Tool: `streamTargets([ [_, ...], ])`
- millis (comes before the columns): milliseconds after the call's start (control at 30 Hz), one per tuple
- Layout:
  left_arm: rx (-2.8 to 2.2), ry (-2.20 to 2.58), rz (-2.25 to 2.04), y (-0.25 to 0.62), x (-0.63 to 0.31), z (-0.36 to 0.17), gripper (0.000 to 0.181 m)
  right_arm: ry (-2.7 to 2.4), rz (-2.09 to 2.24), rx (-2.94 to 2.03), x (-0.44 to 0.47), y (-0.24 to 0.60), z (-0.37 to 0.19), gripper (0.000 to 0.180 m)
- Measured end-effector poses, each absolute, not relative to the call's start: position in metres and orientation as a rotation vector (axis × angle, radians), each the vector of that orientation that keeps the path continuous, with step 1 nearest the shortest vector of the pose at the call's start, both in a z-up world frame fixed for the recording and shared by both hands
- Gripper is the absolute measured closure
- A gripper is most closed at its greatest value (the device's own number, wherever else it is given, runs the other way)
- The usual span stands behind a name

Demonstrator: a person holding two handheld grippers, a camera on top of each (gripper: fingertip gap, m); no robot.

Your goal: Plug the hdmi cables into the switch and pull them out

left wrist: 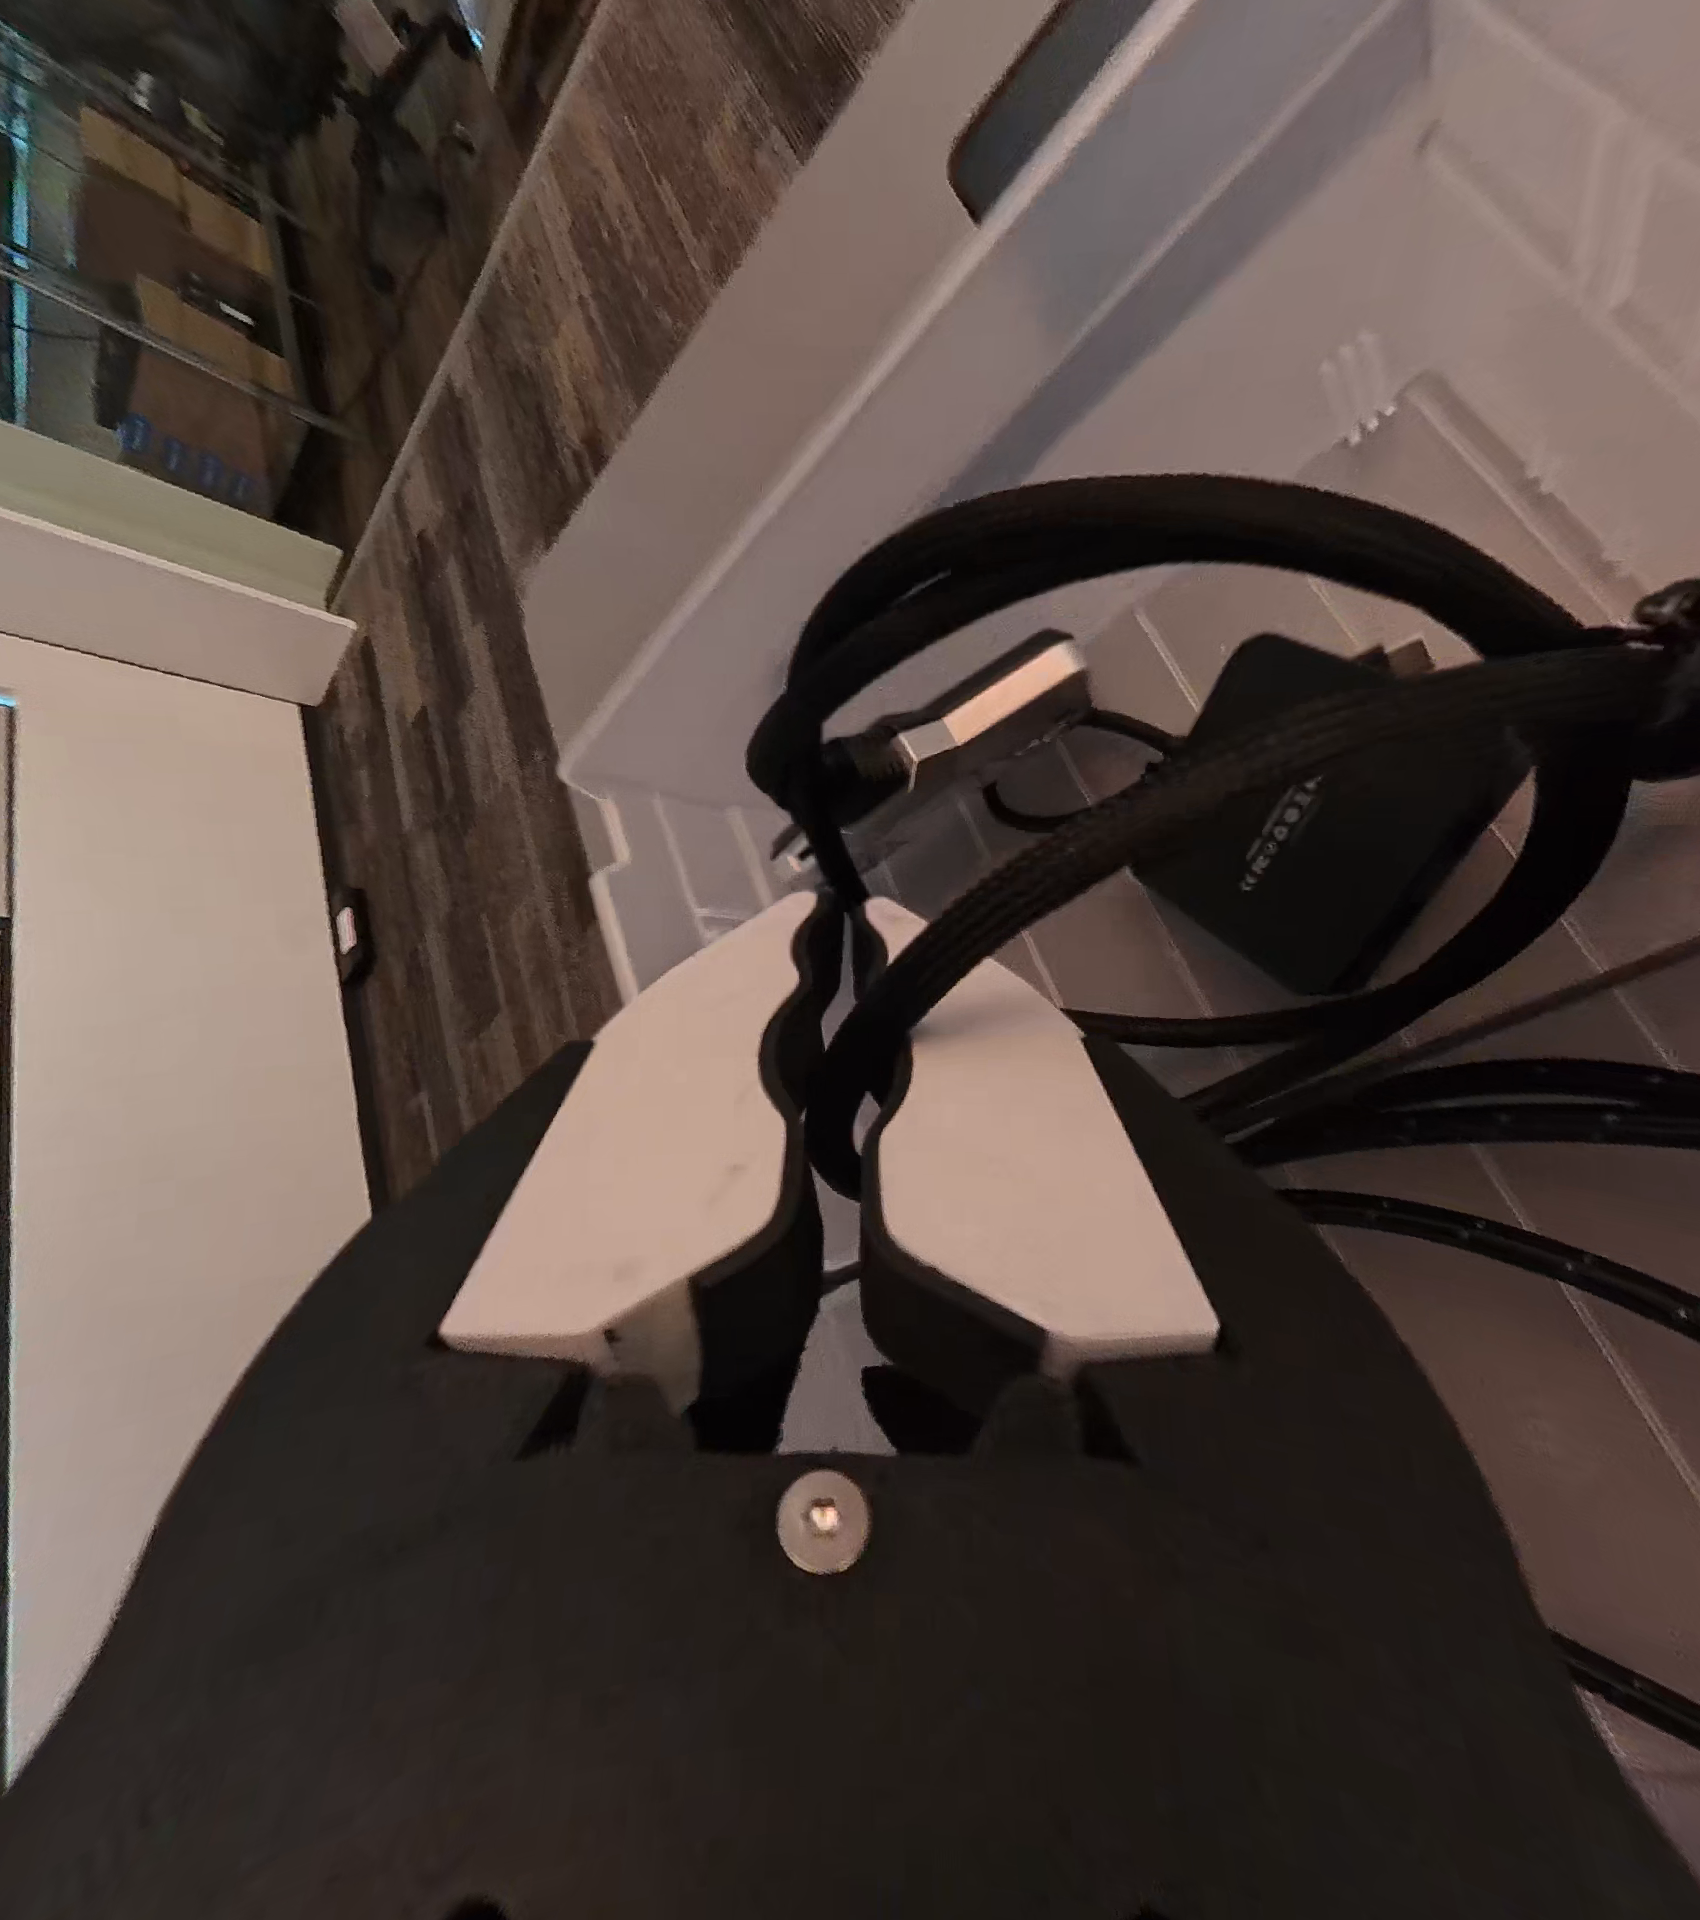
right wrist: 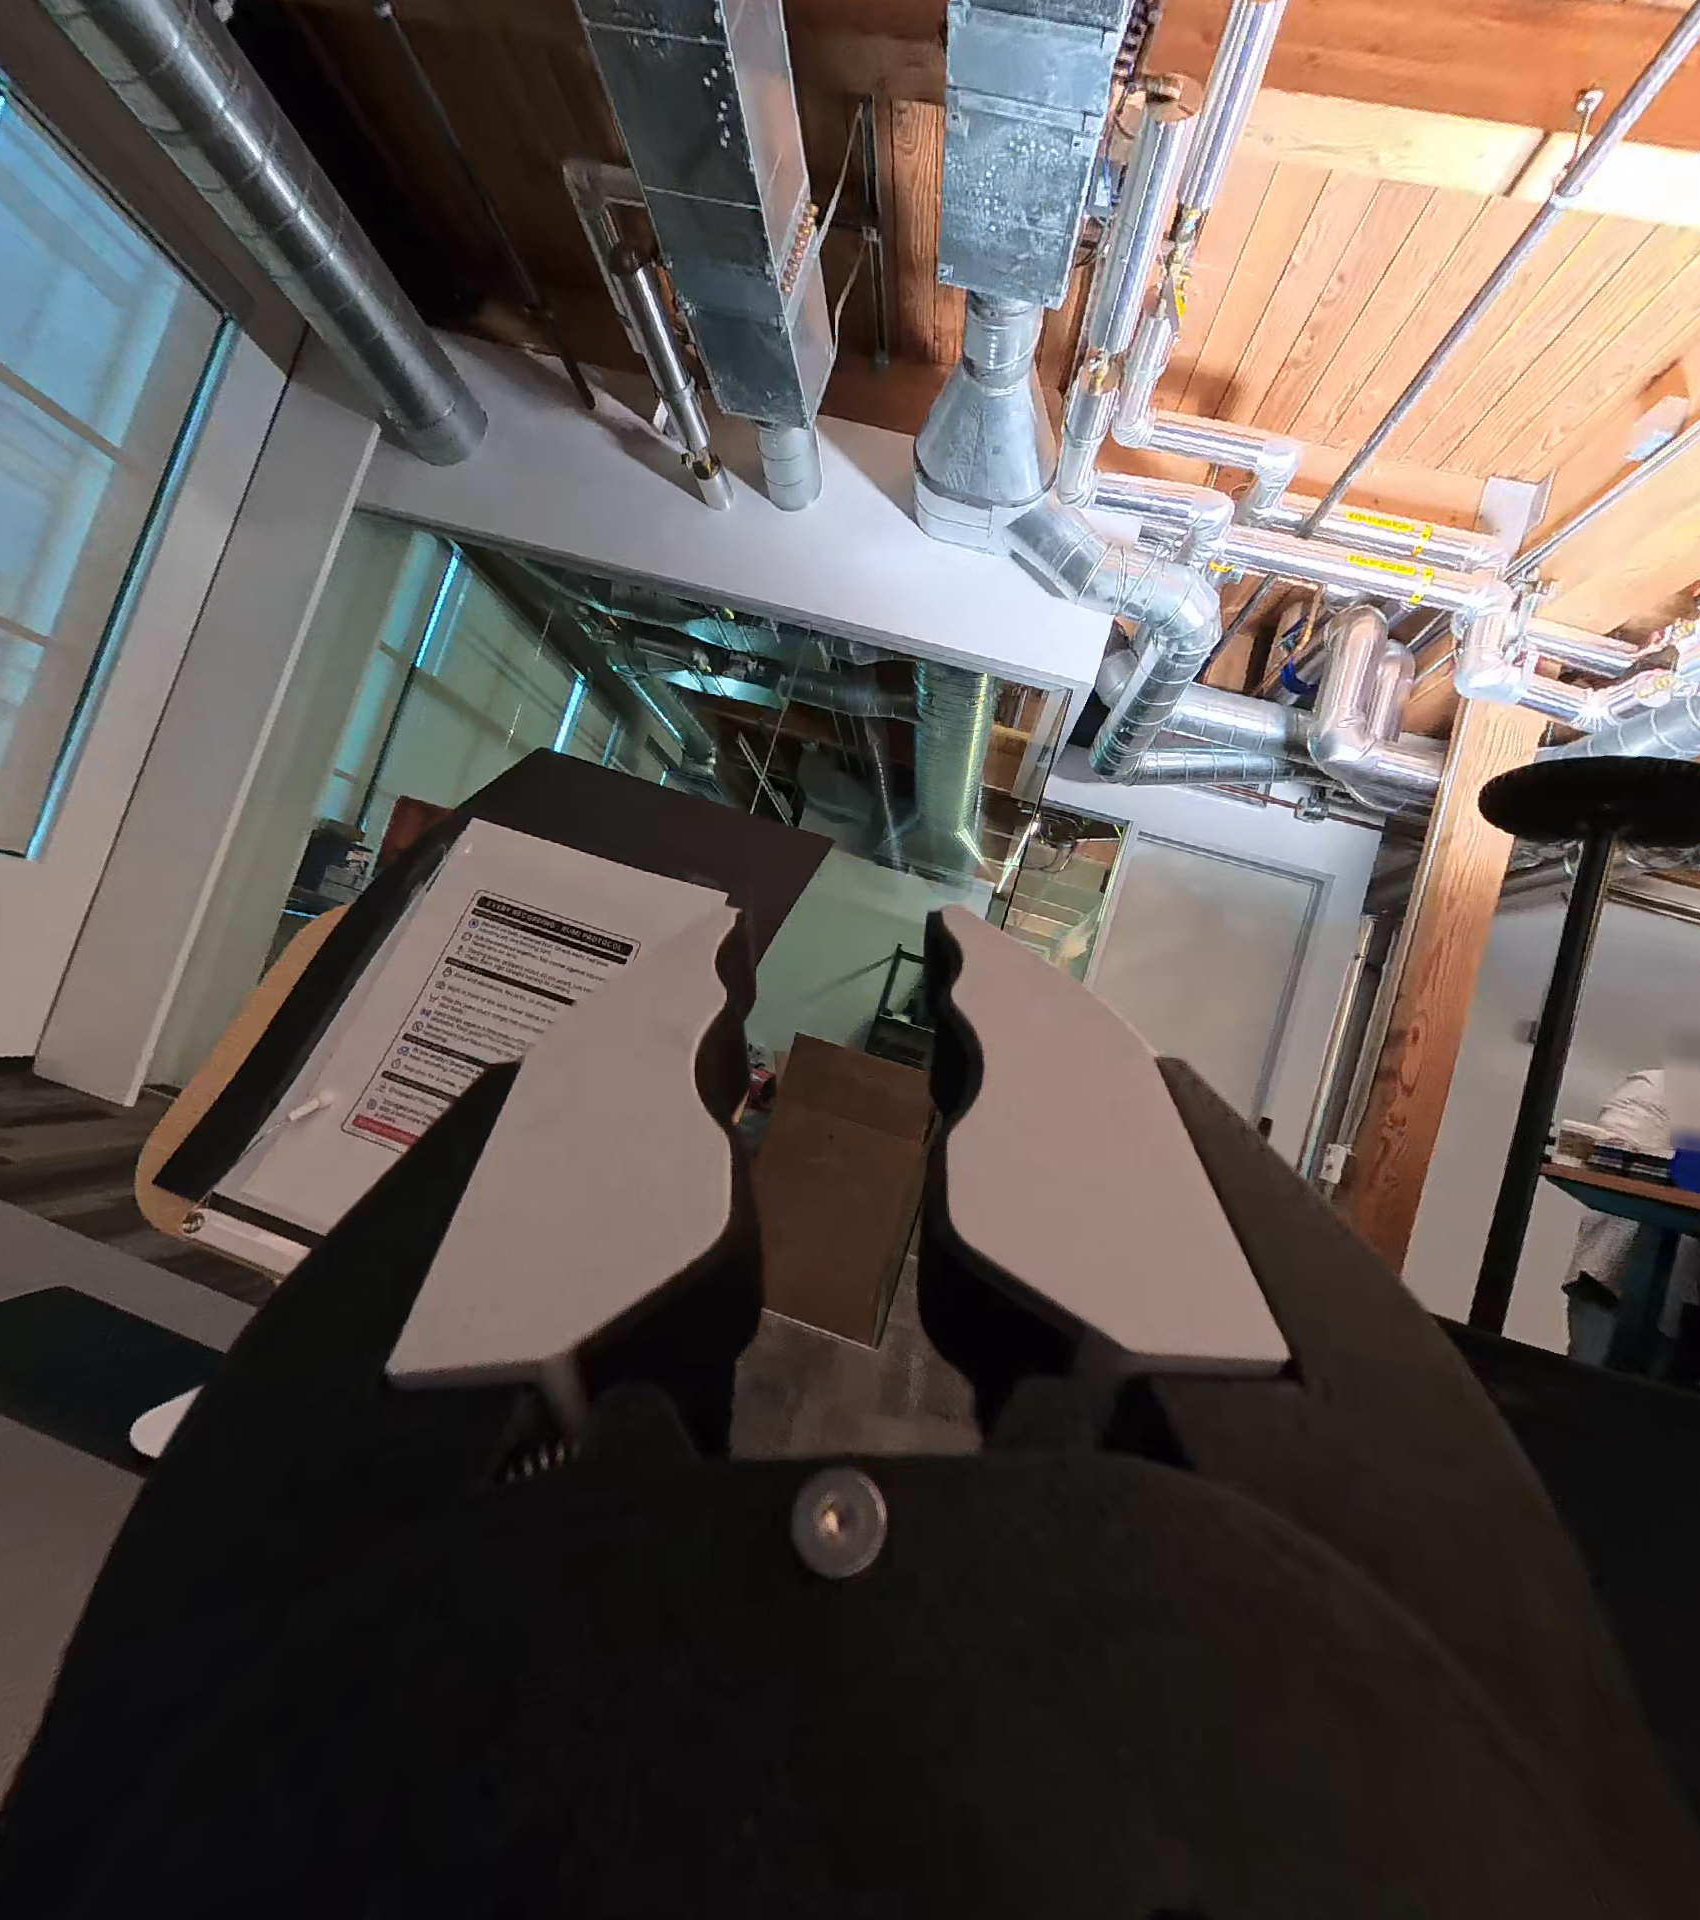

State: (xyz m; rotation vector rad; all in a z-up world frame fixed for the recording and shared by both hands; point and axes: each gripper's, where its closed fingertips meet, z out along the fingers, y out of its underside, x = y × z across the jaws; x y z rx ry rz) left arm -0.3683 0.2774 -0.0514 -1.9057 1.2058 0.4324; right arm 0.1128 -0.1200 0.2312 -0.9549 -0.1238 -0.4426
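In the left wrist view my left gripper (left wrist: 833, 935) is shut on a black braided HDMI cable (left wrist: 929, 977), which runs up between the jaws. The cable loops in a coiled bundle (left wrist: 1189, 520) tied with a strap (left wrist: 1698, 644). Its silver plug (left wrist: 991, 707) sits just beyond my fingertips, pointing toward the black switch (left wrist: 1345, 831) lying on a white ribbed surface (left wrist: 1604, 1299). I cannot tell if the plug touches the switch. More black cables (left wrist: 1500, 1122) trail off to the right. In the right wrist view my right gripper (right wrist: 835, 925) is open and empty, raised and pointing up at the room; no cable or switch shows there.
A white bin wall (left wrist: 929, 364) stands behind the switch, with patterned carpet (left wrist: 472, 623) to its left. The right wrist view shows a board with a printed sheet (right wrist: 534, 997), a cardboard box (right wrist: 846, 1174), a black floor lamp (right wrist: 1552, 1039) and a person (right wrist: 1635, 1164) at a table far right.
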Motion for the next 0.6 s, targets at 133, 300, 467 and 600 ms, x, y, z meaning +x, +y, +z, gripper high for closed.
streamTargets([
  [133, -1.865, 1.139, 0.389, 0.271, -0.369, -0.029, 0.181, -0.107, -0.423, -0.949, 0.117, -0.123, 0.231, 0.150],
  [300, -1.895, 1.166, 0.313, 0.263, -0.365, -0.040, 0.158, -0.110, -0.434, -0.990, 0.118, -0.115, 0.224, 0.150],
  [467, -1.789, 1.307, 0.412, 0.270, -0.338, -0.041, 0.102, -0.139, -0.506, -1.063, 0.121, -0.103, 0.215, 0.150],
  [600, -1.595, 1.672, 0.687, 0.286, -0.324, -0.051, 0.101, -0.140, -0.492, -1.081, 0.125, -0.095, 0.211, 0.150],
])
